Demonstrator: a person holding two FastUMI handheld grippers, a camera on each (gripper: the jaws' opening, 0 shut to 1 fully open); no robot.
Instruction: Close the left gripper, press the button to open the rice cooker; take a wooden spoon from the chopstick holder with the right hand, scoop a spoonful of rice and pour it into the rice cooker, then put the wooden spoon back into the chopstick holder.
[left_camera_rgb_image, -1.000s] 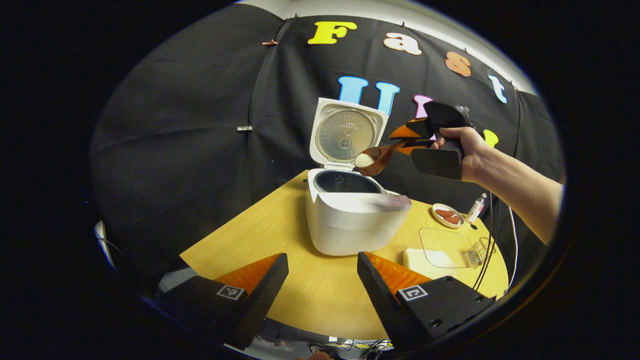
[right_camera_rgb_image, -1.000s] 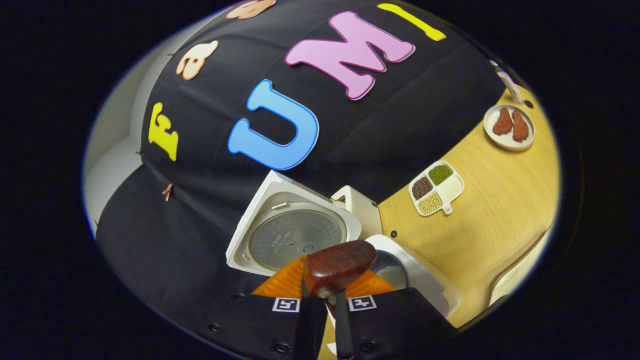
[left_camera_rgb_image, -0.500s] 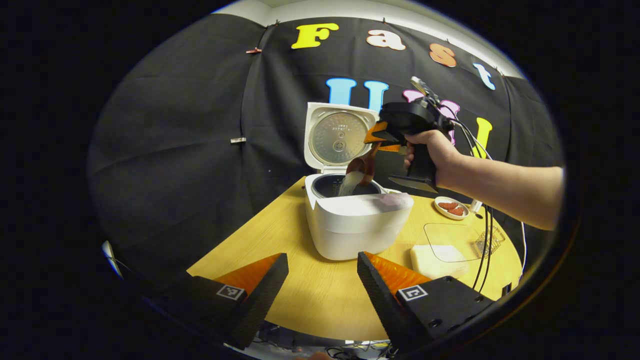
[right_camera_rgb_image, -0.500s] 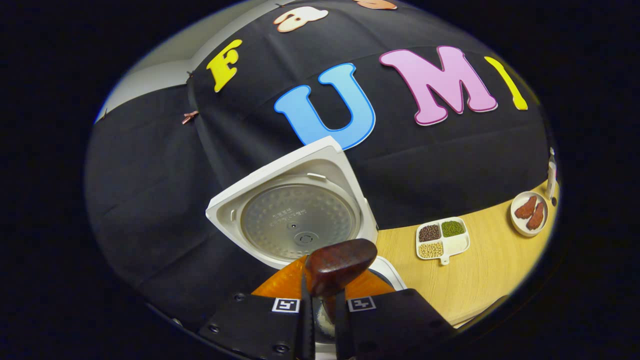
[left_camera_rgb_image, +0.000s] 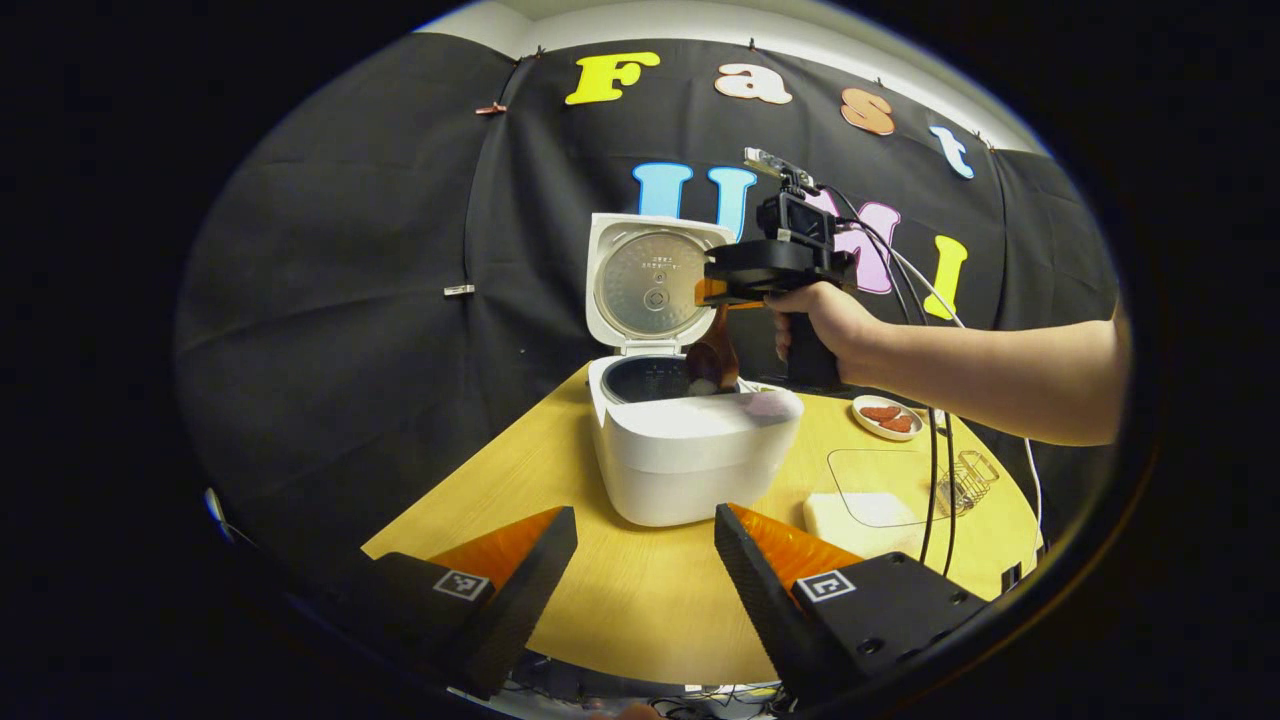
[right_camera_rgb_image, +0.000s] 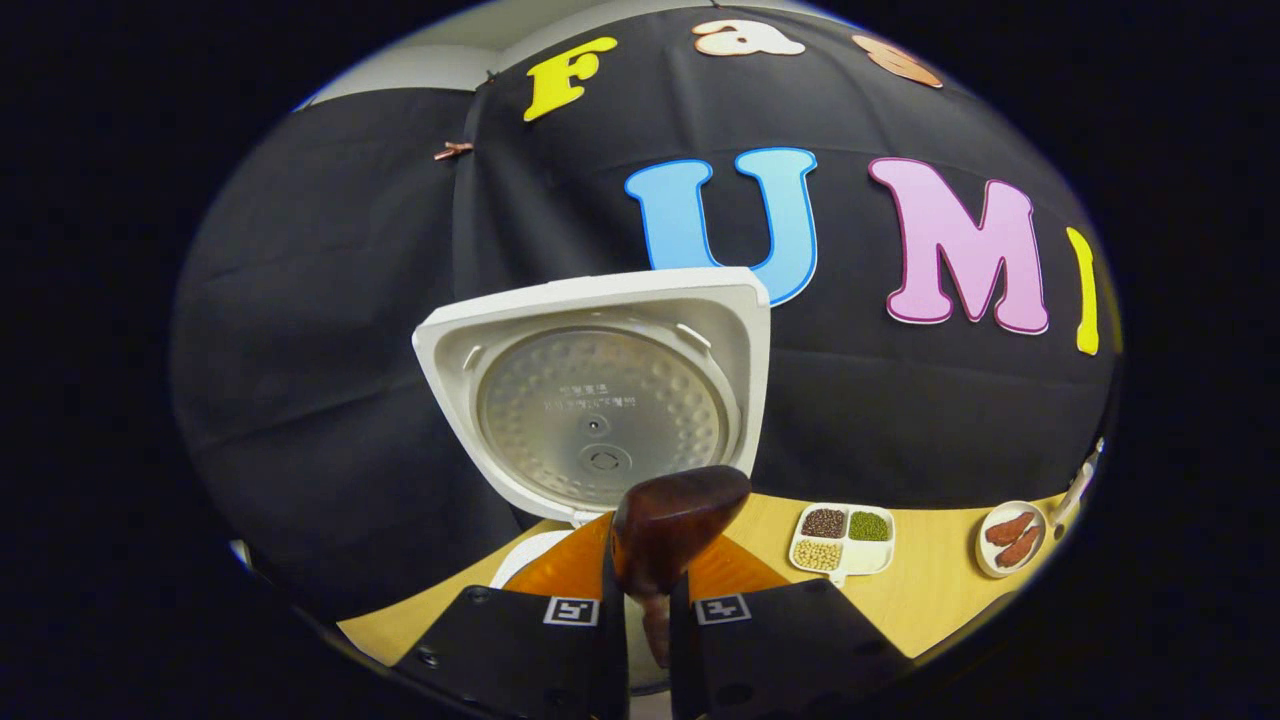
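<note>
The right tongs (right_camera_rgb_image: 645, 630) are clamped on the handle of the wooden spoon (right_camera_rgb_image: 672, 520), light and stiff, while the left tongs (left_camera_rgb_image: 645, 560) hang open.

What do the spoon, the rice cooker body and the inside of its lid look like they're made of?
The spoon looks like dark reddish-brown wood with a glossy lacquer, going by its mottled grain and shine. The rice cooker body looks like smooth white plastic, matte with soft highlights. The inner lid plate appears to be dull grey metal, dimpled all over, though a coating can't be ruled out.
</note>
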